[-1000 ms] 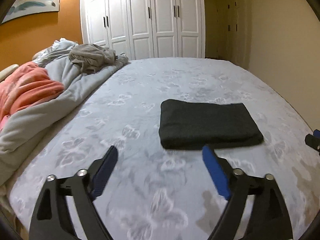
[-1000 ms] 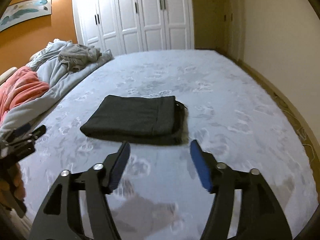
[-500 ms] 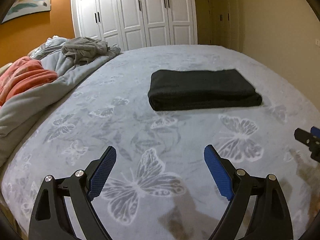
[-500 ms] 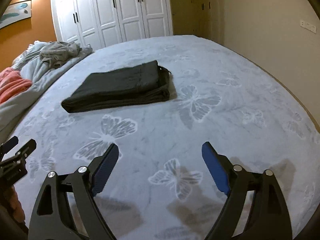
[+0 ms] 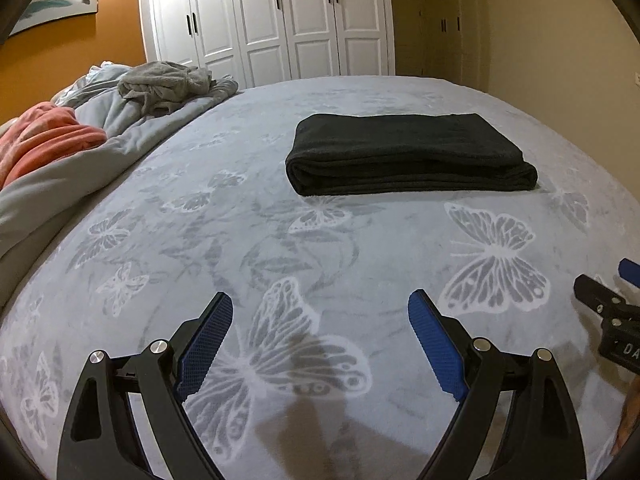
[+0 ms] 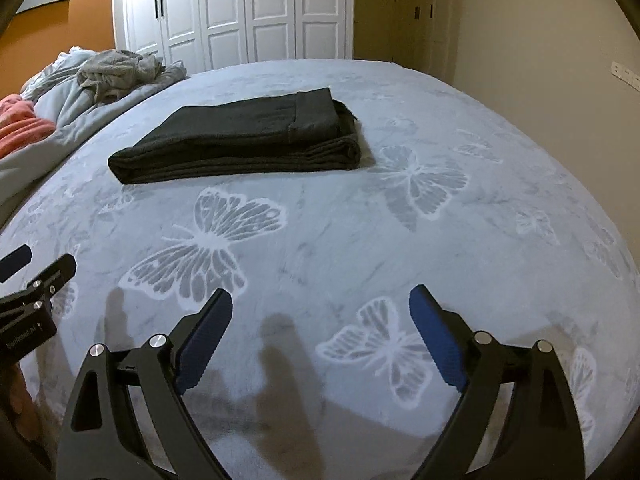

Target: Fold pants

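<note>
- the pants [image 5: 408, 152], dark charcoal, lie on the bed [image 5: 240, 240] already folded into a neat flat rectangle, several layers thick. measured from the pants, the wardrobe doors [image 5: 280, 20] stand well beyond their far edge, and the heap of grey bedding [image 5: 132, 120] lies well off to one side.
- left claw [image 5: 320, 336]: jaws spread wide, nothing between the blue pads, only the butterfly-print cover. it hangs on the near side of the pants, well apart from them.
- right claw [image 6: 320, 332]: jaws opening, nearly at full spread, also empty. it too is on the near side of the pants, apart from them, off toward their waistband end.
- judged from how it lies, the folding looks finished or nearly so; both claws are clear of the cloth.
- handling, as a guess: the fabric looks soft, thick and knit-like, limp rather than stiff, light to moderate in weight, not slippery and not fragile. the stack would sag and slide open if lifted by one layer.
- where to take hold: the rounded fold along the near long edge shows in both views as a firm roll of layers; pinching through the whole thickness there, one claw toward each end, would likely keep the stack together.
- the waistband end, seen in the right wrist view, has loose edges poking out and seems a poorer grip.
</note>
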A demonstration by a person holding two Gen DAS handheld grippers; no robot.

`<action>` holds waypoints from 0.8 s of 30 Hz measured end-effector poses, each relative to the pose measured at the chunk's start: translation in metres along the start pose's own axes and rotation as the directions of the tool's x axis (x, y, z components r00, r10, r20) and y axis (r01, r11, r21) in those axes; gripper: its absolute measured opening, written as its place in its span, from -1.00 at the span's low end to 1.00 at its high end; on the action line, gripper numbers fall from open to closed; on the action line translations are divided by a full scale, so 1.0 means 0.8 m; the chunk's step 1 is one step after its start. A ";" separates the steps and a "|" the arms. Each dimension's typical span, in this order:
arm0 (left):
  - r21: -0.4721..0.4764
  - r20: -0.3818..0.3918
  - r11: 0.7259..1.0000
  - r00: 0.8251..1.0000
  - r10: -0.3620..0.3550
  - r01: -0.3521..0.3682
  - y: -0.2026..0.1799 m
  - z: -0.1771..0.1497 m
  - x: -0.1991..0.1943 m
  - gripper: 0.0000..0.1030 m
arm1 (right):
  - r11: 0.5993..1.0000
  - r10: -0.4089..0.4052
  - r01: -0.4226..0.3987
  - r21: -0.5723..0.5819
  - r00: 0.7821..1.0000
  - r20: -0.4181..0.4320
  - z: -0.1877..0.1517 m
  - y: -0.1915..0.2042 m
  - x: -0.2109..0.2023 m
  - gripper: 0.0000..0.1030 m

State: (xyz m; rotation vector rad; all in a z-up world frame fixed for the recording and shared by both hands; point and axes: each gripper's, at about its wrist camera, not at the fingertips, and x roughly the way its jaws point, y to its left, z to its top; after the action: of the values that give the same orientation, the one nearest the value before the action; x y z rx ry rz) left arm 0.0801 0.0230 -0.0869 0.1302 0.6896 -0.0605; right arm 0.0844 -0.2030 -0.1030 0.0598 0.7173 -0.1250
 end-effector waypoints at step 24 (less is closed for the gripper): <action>-0.014 -0.039 1.000 0.999 0.016 -0.016 0.004 -0.002 0.009 0.69 | 1.000 -0.005 0.004 -0.029 1.000 -0.024 -0.006 0.013 0.002 0.77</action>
State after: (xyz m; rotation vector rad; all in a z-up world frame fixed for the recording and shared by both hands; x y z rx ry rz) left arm 0.0851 0.0262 -0.0924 0.1233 0.7276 -0.0377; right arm 0.0836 -0.1920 -0.1078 0.0322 0.7431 -0.1181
